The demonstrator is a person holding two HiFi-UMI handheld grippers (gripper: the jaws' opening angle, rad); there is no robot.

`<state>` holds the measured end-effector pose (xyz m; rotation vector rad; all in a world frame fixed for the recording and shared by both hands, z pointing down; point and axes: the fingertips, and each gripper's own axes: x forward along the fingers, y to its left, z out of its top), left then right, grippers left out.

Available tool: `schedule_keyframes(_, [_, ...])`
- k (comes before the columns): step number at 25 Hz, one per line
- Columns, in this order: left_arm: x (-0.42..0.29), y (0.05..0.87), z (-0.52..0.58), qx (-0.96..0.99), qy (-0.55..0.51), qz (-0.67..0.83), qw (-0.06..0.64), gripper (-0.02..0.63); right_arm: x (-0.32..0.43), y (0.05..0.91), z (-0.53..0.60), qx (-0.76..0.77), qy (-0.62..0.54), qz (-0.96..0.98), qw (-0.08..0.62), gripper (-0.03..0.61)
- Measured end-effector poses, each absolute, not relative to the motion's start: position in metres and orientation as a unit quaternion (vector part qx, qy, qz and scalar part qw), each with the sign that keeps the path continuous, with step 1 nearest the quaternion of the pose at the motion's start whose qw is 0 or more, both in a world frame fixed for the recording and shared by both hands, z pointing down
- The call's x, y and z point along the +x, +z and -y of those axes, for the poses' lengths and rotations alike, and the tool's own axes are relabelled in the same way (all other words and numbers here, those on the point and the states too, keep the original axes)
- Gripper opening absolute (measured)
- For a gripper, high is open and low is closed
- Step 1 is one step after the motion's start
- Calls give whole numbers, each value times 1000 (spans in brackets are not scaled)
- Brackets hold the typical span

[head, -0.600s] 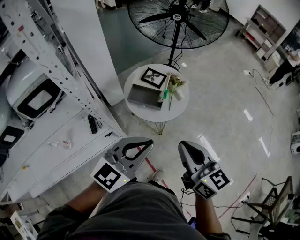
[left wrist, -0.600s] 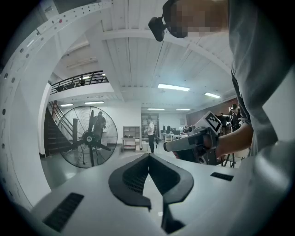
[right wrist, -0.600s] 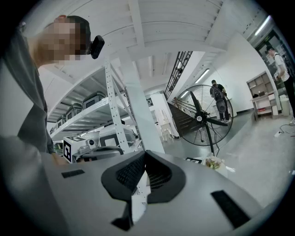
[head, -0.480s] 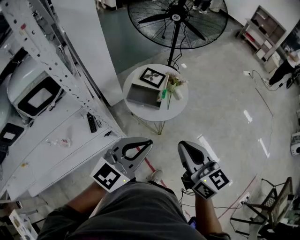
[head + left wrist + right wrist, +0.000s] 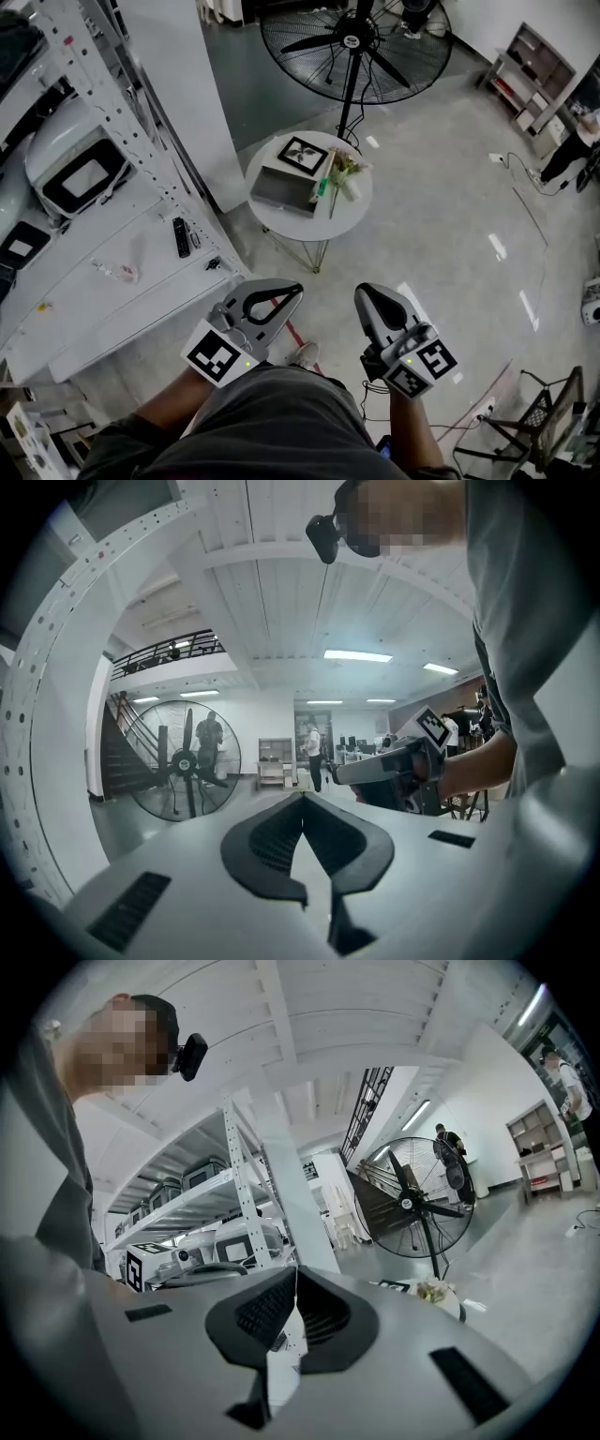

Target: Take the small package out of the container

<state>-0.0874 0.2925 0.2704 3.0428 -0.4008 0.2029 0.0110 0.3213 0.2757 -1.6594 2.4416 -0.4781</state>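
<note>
I am looking steeply down past the person's grey-clad body at both grippers, which are held side by side but apart. The left gripper (image 5: 292, 291) is sitting clenched, its two jaws meeting at the tips with nothing between them. The right gripper (image 5: 366, 298) is clenched the same way and is also carrying nothing. Both are pointing out over the glossy grey floor (image 5: 441, 216) and hanging well short of the table.

On my left a white shelf rack (image 5: 141, 281) is running diagonally through the picture. A black remote (image 5: 181, 236) is lying on its shelf, and near it is a small pale item (image 5: 122, 272) I cannot identify.

Farther out a round white table (image 5: 352, 217) is standing. The grey container (image 5: 284, 191) is resting on it, with a framed picture (image 5: 302, 155) just behind it and a bunch of flowers (image 5: 343, 172) lying along its right side. I am not making out the small package from here; the container is too far away and too small to show its contents.

Beyond the table a large black floor fan (image 5: 352, 42) is standing.
</note>
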Motion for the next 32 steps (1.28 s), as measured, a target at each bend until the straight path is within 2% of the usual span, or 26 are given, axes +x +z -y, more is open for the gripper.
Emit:
schedule_keyframes(15, [-77,288,-286,985,75,149,41,16,40,301,-315,-554,-183,-809,72,23])
schedule_keyframes(32, [-38,309,-164,985,85,137,65,15,75,327,-206,-568,-205,-796,46,23])
